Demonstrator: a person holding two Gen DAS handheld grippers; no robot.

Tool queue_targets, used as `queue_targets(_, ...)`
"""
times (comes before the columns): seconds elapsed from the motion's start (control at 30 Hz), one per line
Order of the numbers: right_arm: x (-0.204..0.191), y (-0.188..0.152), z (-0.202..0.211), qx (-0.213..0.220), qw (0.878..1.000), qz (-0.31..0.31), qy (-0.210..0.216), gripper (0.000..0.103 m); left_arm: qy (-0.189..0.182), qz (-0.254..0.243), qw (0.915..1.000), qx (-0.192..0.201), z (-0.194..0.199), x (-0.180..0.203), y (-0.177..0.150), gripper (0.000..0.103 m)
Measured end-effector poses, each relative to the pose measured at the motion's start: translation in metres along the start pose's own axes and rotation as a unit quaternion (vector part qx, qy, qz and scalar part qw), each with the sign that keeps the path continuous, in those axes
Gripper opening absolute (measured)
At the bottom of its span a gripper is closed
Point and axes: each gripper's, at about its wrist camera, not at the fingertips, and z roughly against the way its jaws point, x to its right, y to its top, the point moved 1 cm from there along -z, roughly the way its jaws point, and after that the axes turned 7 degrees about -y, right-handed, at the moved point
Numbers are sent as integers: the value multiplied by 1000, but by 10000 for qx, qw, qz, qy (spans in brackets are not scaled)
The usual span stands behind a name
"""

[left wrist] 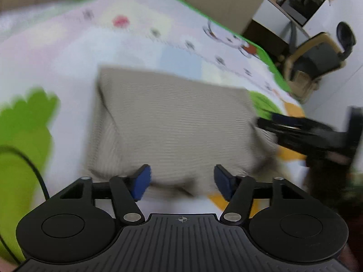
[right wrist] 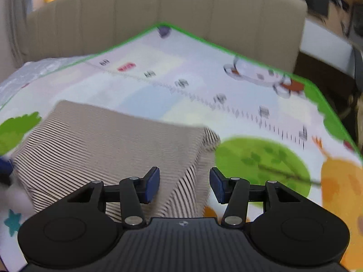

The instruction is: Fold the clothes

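Leftmost, the left hand-held gripper hangs over the near edge of the folded beige striped garment, its blue pads spread apart with nothing pressed between them; the cloth lies below and beyond the gap. That garment sits folded into a rough rectangle on a colourful play mat with a green border, cartoon animals and green bushes. A black cable curves along the left side of this view. Further right, the right hand-held gripper hovers over the garment's right near corner, jaws likewise apart and clasping nothing. Behind the mat stands a beige padded wall, and at the far right an office chair.
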Motion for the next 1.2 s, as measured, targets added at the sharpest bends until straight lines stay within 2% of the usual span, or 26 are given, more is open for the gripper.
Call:
queue_targets(0.03, 3, -3, -3, -41, 9999, -86, 36, 49, -153, 127, 9997, -158, -3, 2, -4, 64)
queue_targets(0.1, 8, -10, -9, -102, 9996, -256, 113, 49, -171, 182, 9985, -488, -17, 5, -12, 62)
queue_targets(0.17, 10, -13, -10, -95, 9994, -306, 144, 49, 96, 152, 9980, -609, -31, 1, -12, 60)
queue_targets(0.27, 8, -15, -9, -77, 9997, -210, 131, 49, 418, 358, 9966, -605, -46, -18, 3, 54)
queue_targets(0.37, 6, -17, -9, -73, 9997, -170, 141, 49, 267, 820, 9940, -680, -56, -35, 22, 54)
queue_targets(0.4, 6, -18, -10, -82, 9996, -212, 165, 49, 266, 832, 9939, -666, -57, -37, 27, 54)
queue_targets(0.5, 3, -19, -9, -132, 9989, -327, 293, 49, 525, 510, 9965, -393, -60, -38, 49, 56)
queue_targets(0.6, -12, -22, -3, -202, 9981, -219, 533, 49, 842, 112, 9964, 56, -64, -43, 74, 59)
queue_targets(0.77, -54, -21, 19, -141, 9942, 369, 995, 51, 1361, -572, 9881, 435, -81, -45, 102, 64)
queue_targets(0.9, -56, -7, 36, 80, 9917, 499, 1183, 51, 1489, -684, 9843, 657, -68, -53, 104, 68)
queue_targets(1.0, -32, 9, 41, 350, 9939, 116, 1043, 55, 1297, -60, 9894, 657, -46, -63, 99, 70)
queue_targets(1.03, -20, 16, 39, 413, 9949, -106, 915, 55, 1187, 140, 9906, 667, -37, -65, 95, 74)
queue_targets(1.13, 7, 27, 28, 458, 9941, -728, 667, 55, 765, 386, 9940, 684, -23, -60, 84, 81)
queue_targets(1.2, 10, 29, 8, 353, 9972, -585, 317, 55, 486, 354, 9961, 640, -21, -49, 80, 82)
